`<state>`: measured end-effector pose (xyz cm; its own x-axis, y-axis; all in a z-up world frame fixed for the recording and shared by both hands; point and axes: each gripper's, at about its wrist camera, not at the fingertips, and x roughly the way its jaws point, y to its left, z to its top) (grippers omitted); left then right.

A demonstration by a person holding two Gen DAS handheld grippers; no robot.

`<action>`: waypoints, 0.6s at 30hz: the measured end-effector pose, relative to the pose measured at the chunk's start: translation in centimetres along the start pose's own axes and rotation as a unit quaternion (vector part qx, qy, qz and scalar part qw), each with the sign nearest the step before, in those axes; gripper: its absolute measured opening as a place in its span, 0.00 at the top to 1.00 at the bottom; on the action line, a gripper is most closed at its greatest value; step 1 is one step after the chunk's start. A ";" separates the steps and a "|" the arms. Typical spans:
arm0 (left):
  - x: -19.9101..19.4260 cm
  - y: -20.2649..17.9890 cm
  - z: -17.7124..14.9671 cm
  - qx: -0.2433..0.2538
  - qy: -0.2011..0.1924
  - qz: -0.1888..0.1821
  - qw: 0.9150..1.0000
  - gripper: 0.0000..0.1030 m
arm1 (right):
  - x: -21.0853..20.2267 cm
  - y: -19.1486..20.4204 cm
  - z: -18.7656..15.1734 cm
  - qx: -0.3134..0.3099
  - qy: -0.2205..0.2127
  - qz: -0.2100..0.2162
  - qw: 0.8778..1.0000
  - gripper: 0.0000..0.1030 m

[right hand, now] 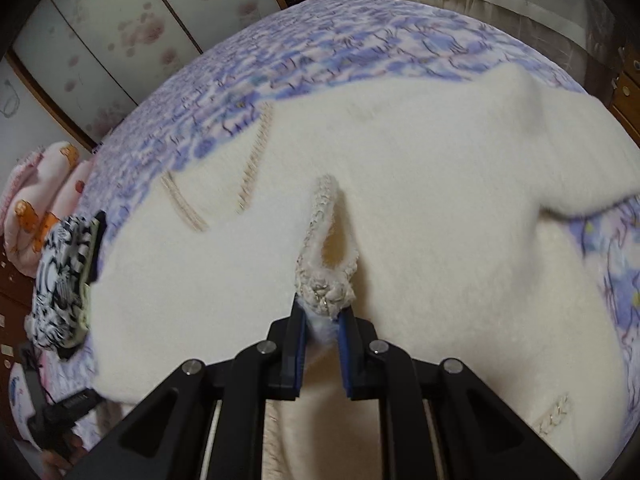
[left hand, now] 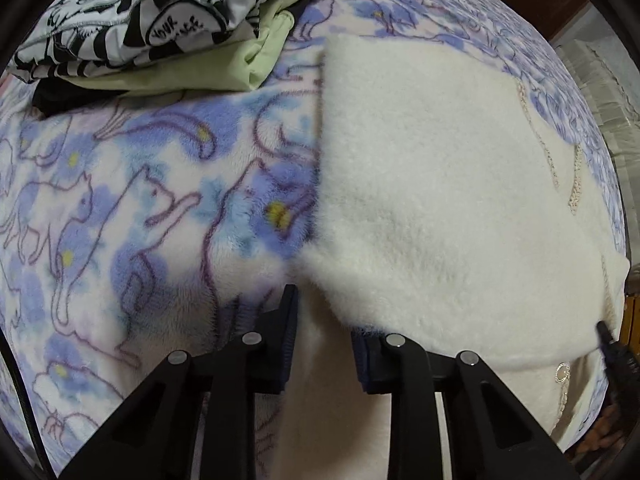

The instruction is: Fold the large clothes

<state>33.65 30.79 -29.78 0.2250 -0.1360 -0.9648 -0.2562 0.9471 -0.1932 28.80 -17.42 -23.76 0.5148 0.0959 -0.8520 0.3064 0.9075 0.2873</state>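
A fluffy cream-white jacket with braided trim lies spread on a bed covered by a blue and lilac cat-print blanket. My left gripper is at the jacket's lower left corner; its jaws stand apart, with the fuzzy edge over the right finger. In the right wrist view the jacket fills the middle. My right gripper is shut on the jacket's braided trim edge, which stands up in a loop. The left gripper also shows at the lower left of the right wrist view.
A stack of folded clothes, black-and-white print on top of pale green and black, sits at the far left of the bed; it also shows in the right wrist view. Pink cushions, sliding doors and curtains lie beyond.
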 end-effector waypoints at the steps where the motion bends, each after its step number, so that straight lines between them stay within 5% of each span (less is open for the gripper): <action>1: 0.3 -0.2 0.1 0.001 0.002 -0.001 1.000 0.78 | 0.6 -0.5 -0.5 0.008 0.003 0.000 1.000 0.87; 13: 0.6 -3.3 -0.3 0.054 -0.006 0.023 0.998 0.79 | 4.3 0.6 1.6 -0.040 -0.043 -0.048 0.997 0.86; 18: -0.4 -3.9 -1.2 0.063 -0.007 0.031 0.997 0.79 | 5.4 1.3 2.8 -0.032 -0.014 -0.077 0.996 0.81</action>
<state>33.45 26.84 -28.88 0.2250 -0.0727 -0.9716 -0.1492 0.9829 -0.1081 34.18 -16.86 -26.73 0.4872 -0.0574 -0.8714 0.3326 0.9348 0.1243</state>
